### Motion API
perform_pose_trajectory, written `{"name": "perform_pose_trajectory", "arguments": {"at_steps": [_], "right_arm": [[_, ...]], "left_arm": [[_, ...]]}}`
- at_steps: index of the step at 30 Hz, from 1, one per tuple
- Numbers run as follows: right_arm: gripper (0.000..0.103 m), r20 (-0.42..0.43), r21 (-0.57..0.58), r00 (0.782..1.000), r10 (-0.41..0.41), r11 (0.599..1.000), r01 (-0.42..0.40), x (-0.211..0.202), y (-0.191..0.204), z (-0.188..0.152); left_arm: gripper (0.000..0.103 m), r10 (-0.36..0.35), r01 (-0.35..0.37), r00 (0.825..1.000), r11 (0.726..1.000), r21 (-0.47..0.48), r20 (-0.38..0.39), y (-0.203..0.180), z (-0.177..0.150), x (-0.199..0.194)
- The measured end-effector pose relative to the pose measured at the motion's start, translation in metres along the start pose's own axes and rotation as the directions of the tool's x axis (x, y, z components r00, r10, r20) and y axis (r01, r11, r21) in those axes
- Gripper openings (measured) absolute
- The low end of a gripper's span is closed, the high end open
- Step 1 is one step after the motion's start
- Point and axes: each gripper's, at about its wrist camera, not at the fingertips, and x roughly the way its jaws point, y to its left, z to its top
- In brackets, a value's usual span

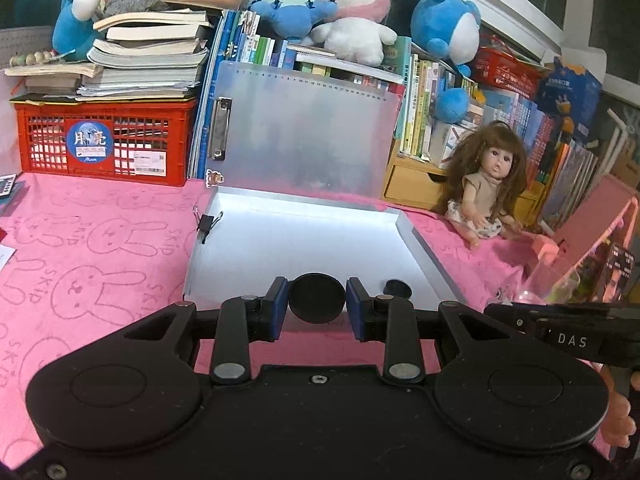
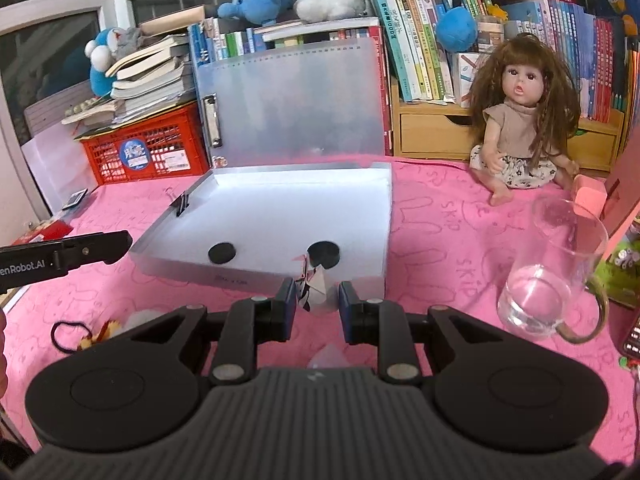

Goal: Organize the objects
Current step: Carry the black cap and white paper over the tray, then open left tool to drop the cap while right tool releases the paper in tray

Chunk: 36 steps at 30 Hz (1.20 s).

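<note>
A translucent grey plastic file case [image 2: 280, 216] lies open on the pink rabbit-print cloth over the worktop [image 1: 100, 248], its lid [image 1: 308, 128] standing upright against the books. Inside sit two round black discs [image 2: 222, 253] [image 2: 325, 255], and a black binder clip [image 1: 207, 225] grips its left wall. The left tool [image 1: 317, 303] stands narrow, with one disc showing between its blue pads; whether they press it I cannot tell. The right tool [image 2: 318, 305] is narrow, holding a folded white paper scrap [image 2: 313, 290]. A clear glass mug [image 2: 554, 272] stands empty to the right.
</note>
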Motion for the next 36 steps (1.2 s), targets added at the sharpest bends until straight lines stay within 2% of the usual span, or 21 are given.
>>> {"name": "perform_pose_trajectory", "arguments": {"at_steps": [7,14,22,36], "right_arm": [[0.027,-0.022,0.032,1.0,0.0,0.999,0.001,0.02,-0.009,0.021],[0.027,-0.068,0.048,0.998,-0.017,0.999,0.021,0.048,-0.013,0.044],[0.028,-0.104,0.063,0.994,-0.023,0.998,0.029,0.087,-0.014,0.063],[0.028,-0.15,0.135,0.988,-0.032,0.989,0.052,0.141,-0.027,0.062]], "left_arm": [[0.03,-0.003,0.003,0.999,1.0,-0.016,-0.035,0.003,0.023,0.028],[0.03,-0.004,-0.004,0.993,0.997,-0.071,-0.119,0.011,0.039,0.076],[0.03,0.033,-0.043,0.983,0.998,-0.053,-0.179,0.008,0.048,0.123],[0.03,0.115,-0.121,0.969,0.993,-0.012,-0.219,0.014,0.044,0.175]]}}
